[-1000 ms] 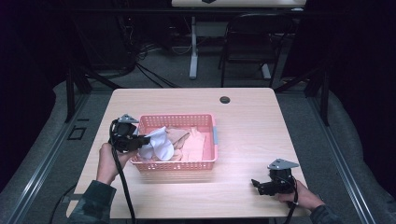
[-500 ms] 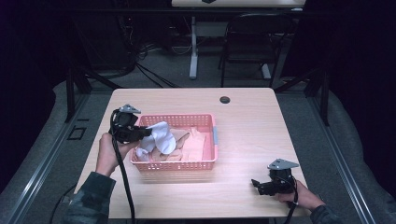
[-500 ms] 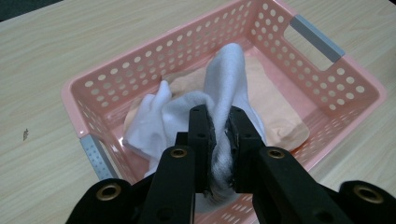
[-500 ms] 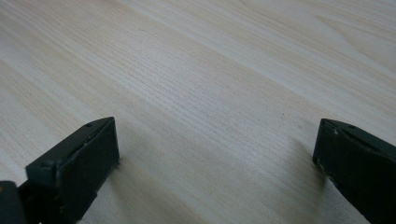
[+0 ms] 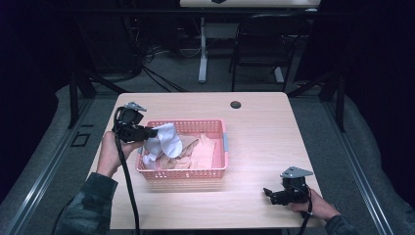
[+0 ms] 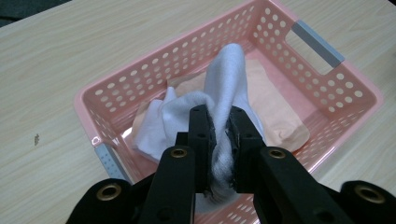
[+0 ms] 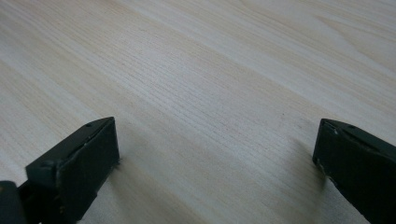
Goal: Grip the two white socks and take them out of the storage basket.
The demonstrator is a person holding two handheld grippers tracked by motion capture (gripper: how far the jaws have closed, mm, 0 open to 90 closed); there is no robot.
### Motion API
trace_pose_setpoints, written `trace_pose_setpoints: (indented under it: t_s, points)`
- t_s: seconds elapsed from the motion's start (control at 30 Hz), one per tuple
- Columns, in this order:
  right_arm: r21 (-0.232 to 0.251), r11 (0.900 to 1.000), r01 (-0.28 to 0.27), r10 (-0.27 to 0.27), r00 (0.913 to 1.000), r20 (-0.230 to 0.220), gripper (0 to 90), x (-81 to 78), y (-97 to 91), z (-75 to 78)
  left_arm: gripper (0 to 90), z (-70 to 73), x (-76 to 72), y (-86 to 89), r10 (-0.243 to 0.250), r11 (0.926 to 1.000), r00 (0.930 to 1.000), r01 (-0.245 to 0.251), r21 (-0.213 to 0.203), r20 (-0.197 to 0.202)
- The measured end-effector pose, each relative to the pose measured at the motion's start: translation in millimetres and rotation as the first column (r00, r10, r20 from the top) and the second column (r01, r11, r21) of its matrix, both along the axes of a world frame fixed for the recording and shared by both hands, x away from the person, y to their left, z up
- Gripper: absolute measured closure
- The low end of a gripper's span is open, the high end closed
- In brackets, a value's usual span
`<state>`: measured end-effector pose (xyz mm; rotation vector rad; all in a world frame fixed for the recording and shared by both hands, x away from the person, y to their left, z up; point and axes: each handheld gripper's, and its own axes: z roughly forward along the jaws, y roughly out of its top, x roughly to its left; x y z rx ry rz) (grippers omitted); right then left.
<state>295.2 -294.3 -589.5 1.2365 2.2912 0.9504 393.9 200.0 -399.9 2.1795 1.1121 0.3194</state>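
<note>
Left gripper (image 6: 218,140): jaws pinched tight on a bunched fold of the white sock (image 6: 219,88), which drapes forward from the grip over the pink basket (image 6: 327,81). In the high view the left gripper (image 5: 147,132) sits at the basket's (image 5: 222,147) left rim, and the white sock (image 5: 164,139) appears raised, its upper part above the rim and its lower end trailing down among the contents. A second white piece (image 6: 154,128) lies in the near-left corner of the basket; whether it belongs to the held sock or is a separate item cannot be told. Peach-coloured cloth (image 6: 275,109) is spread flat on the basket floor beneath. Right gripper (image 5: 274,195): resting low at the table's (image 5: 264,122) near right corner, well apart from the basket; its own view shows jaws spread wide over bare wood with nothing between them. Small dark disc (image 5: 236,105) near the far edge, not involved. Judgement on progress: the work looks like emptying the basket. Grasp on the first sock secured, lift partway; the sock is not yet clear of the basket. Left to do: carry it out to the table, then fetch the remaining cloth. No garment lies on the table so far.
</note>
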Motion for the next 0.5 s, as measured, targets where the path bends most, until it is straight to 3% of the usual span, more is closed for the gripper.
trace_pose_setpoints:
  t_s: [0.27,0.5]
  points:
    - [-0.001,1.0,0.002,-0.002,1.0,0.002,0.0,-0.1,0.2,-0.1,81.2,12.4,3.5,2.8,-0.004,0.9999,1.0,0.004,0.009,0.001]
    - [-0.002,1.0,0.002,-0.002,1.0,0.002,0.0,-0.1,0.2,-0.1,81.2,28.6,2.5,10.4,0.009,0.9998,0.9997,-0.009,0.017,0.025]
